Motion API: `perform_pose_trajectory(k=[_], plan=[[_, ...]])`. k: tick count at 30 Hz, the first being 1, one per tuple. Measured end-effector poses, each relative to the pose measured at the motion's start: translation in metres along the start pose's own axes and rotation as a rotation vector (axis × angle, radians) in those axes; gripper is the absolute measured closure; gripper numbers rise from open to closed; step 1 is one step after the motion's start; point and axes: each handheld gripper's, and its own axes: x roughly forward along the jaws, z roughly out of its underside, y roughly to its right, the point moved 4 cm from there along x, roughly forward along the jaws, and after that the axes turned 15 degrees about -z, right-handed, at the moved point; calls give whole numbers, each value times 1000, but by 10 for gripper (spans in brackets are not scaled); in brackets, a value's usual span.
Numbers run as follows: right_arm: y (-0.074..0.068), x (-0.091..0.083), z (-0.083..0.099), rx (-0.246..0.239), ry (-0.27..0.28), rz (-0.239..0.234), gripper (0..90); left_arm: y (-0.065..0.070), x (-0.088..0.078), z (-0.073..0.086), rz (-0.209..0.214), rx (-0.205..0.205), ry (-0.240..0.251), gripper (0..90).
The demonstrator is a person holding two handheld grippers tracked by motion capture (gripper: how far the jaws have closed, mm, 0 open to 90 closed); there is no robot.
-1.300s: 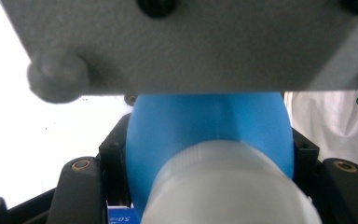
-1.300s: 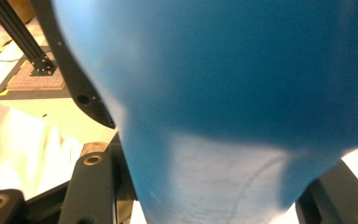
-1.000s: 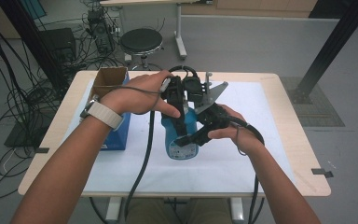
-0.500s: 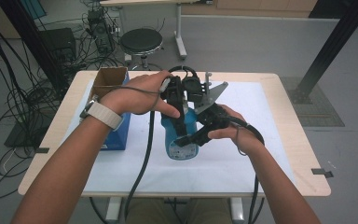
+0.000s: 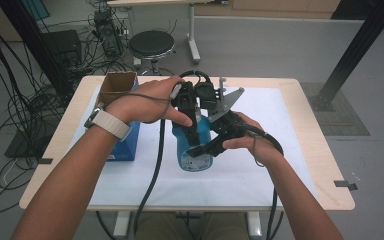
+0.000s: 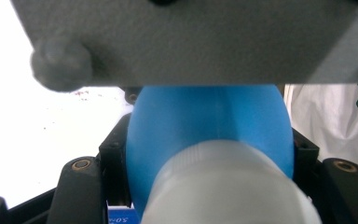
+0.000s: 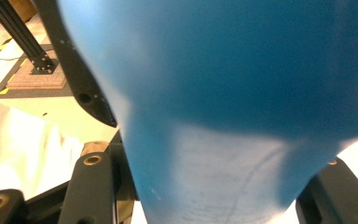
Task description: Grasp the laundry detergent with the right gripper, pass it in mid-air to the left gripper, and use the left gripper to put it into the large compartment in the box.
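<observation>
A blue bottle [image 5: 196, 150] with a label near its base stands over the white sheet at the table's middle. My left gripper [image 5: 190, 129] comes down from above and is shut on its upper part. In the left gripper view the blue body [image 6: 209, 121] and a white cap [image 6: 228, 186] sit between the black fingers [image 6: 114, 154], under a grey plate [image 6: 191, 42]. My right gripper [image 5: 203, 147] reaches in from the right and is shut on the bottle's body. The right gripper view has the blue wall [image 7: 223, 93] squeezed between its fingers [image 7: 91, 186].
An open cardboard box [image 5: 117, 82] and a blue box [image 5: 125, 146] stand at the table's left. A white sheet [image 5: 260, 170] covers most of the tabletop. Beyond the far edge are a round stool [image 5: 151, 44] and cables on the floor [image 5: 10, 115].
</observation>
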Motion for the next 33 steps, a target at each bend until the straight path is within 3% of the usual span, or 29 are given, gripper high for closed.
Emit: perform_pose_trajectory(k=[33], plan=[[1, 1, 0, -10, 18, -9, 434, 0, -1, 1, 5, -12, 5, 374]])
